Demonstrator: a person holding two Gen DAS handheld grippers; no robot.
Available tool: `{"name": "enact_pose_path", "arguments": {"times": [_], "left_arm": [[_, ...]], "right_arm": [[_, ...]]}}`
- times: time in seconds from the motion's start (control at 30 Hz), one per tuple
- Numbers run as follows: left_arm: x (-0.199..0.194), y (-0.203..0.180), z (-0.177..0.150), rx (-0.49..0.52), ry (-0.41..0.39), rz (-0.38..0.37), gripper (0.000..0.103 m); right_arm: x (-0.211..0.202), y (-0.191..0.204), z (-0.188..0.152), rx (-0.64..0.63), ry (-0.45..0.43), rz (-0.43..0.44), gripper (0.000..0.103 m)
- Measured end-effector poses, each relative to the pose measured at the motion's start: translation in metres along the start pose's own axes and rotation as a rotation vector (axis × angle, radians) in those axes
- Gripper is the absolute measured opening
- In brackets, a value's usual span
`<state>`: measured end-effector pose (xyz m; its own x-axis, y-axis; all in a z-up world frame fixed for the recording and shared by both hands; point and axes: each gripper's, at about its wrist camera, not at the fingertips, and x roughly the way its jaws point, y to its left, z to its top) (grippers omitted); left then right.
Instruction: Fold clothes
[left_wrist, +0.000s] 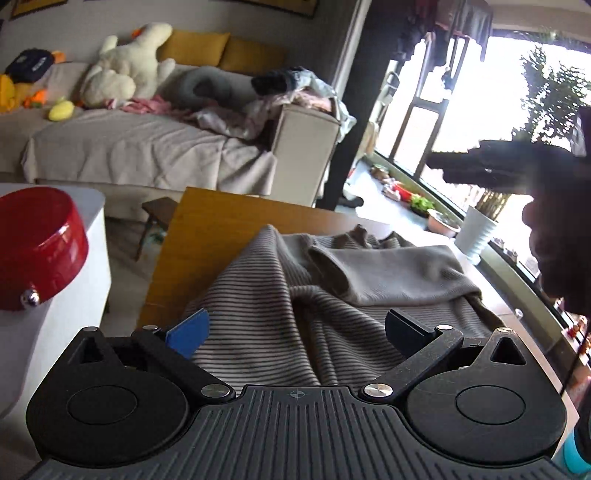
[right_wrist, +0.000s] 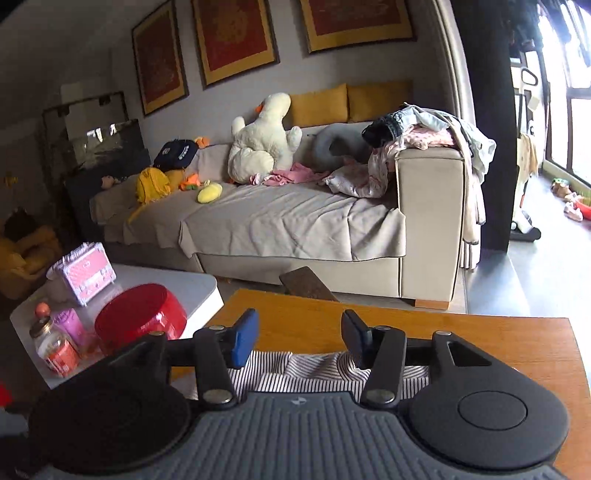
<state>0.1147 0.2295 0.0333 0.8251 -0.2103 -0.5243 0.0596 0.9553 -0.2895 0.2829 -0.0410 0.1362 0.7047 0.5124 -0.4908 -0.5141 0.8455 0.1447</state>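
Note:
A striped grey-brown garment (left_wrist: 280, 317) lies crumpled on the wooden table (left_wrist: 207, 236), with a plain beige part (left_wrist: 399, 273) folded on top at the right. My left gripper (left_wrist: 295, 332) is open, its fingers spread wide just above the striped cloth. In the right wrist view, my right gripper (right_wrist: 299, 336) is open above the table (right_wrist: 480, 339), and an edge of the striped garment (right_wrist: 295, 373) shows under its fingers. Neither gripper holds anything.
A red round container (left_wrist: 37, 251) stands on a white side table (right_wrist: 177, 291) to the left, with jars and a pink case (right_wrist: 83, 271). A sofa (right_wrist: 295, 214) with plush toys and clothes lies beyond. A person's dark shape (left_wrist: 554, 221) is at the right.

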Motion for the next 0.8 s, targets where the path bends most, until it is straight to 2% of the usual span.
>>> {"name": "enact_pose_path", "arguments": {"times": [0.07, 0.13, 0.23, 0.3, 0.37, 0.53, 0.67, 0.73, 0.77, 0.8], "left_arm": [[-0.004, 0.010, 0.004, -0.032, -0.011, 0.019, 0.103], [-0.008, 0.019, 0.007, -0.062, -0.022, 0.037, 0.103], [-0.014, 0.029, 0.012, -0.077, -0.039, 0.065, 0.103], [-0.018, 0.033, 0.015, -0.076, -0.050, 0.077, 0.103], [-0.022, 0.034, 0.016, -0.074, -0.058, 0.083, 0.103], [-0.028, 0.034, 0.016, -0.073, -0.069, 0.075, 0.103], [-0.028, 0.030, 0.013, -0.070, -0.068, 0.059, 0.103], [-0.030, 0.030, 0.013, -0.072, -0.072, 0.059, 0.103], [-0.032, 0.030, 0.013, -0.073, -0.077, 0.063, 0.103], [-0.033, 0.031, 0.014, -0.075, -0.082, 0.066, 0.103]], "right_arm": [[0.002, 0.010, -0.014, -0.039, 0.042, -0.008, 0.048], [0.004, 0.022, -0.031, -0.051, 0.111, 0.044, 0.042], [0.002, 0.059, -0.067, -0.035, 0.252, 0.264, 0.041], [0.001, 0.077, -0.089, 0.064, 0.346, 0.404, 0.041], [0.002, 0.088, -0.107, 0.175, 0.416, 0.461, 0.041], [0.013, 0.082, -0.133, 0.487, 0.481, 0.436, 0.044], [0.037, 0.075, -0.154, 0.786, 0.512, 0.473, 0.044], [0.049, 0.079, -0.160, 0.851, 0.489, 0.445, 0.044], [0.056, 0.081, -0.161, 0.844, 0.461, 0.426, 0.043], [0.062, 0.084, -0.161, 0.812, 0.425, 0.405, 0.033]]}}
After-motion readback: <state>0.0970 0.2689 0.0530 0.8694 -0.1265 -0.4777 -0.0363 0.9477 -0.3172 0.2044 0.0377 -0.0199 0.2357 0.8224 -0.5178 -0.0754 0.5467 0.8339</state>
